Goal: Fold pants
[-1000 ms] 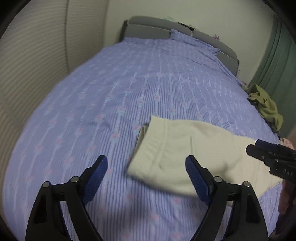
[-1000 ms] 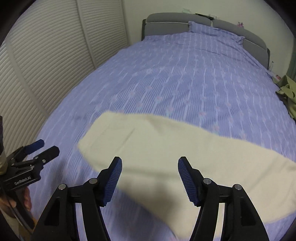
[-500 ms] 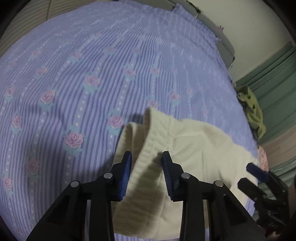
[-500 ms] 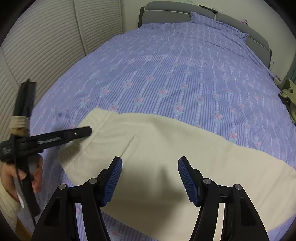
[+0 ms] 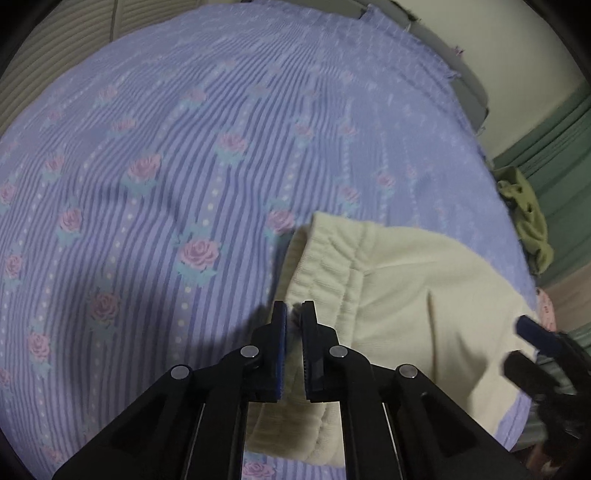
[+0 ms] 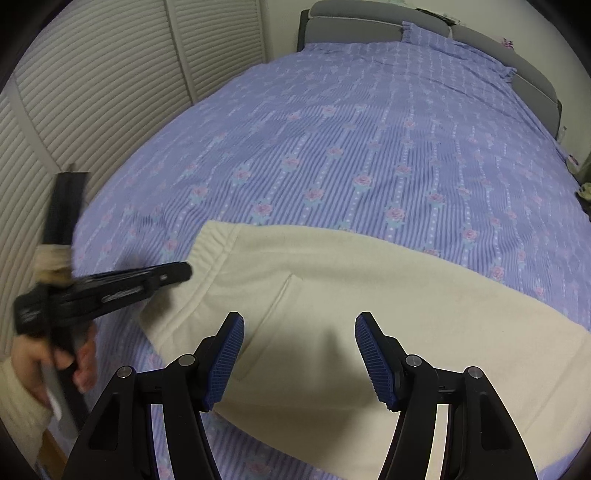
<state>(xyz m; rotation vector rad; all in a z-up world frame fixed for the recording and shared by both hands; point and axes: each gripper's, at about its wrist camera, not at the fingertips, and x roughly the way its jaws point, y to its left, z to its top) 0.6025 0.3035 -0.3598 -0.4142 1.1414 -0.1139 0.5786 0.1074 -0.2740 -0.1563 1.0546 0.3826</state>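
Observation:
Cream pants [image 6: 369, 314] lie across the near part of the bed, the ribbed waistband [image 6: 207, 266] at the left end. In the left wrist view the pants [image 5: 424, 295] lie to the right, and my left gripper [image 5: 294, 314] is shut on the waistband edge [image 5: 325, 258]. It also shows in the right wrist view [image 6: 181, 275], at the waistband. My right gripper [image 6: 299, 328] is open and empty, low over the middle of the pants. It also shows in the left wrist view [image 5: 524, 343] at the right edge.
The bed has a purple striped cover with roses [image 6: 369, 147] and a grey headboard [image 6: 351, 18]. Slatted closet doors [image 6: 92, 92] stand to the left. An olive garment [image 5: 528, 218] lies at the bed's right edge by green curtains.
My left gripper came down to the waistband and closed on its edge. My right gripper stayed open and lowered slightly over the pants.

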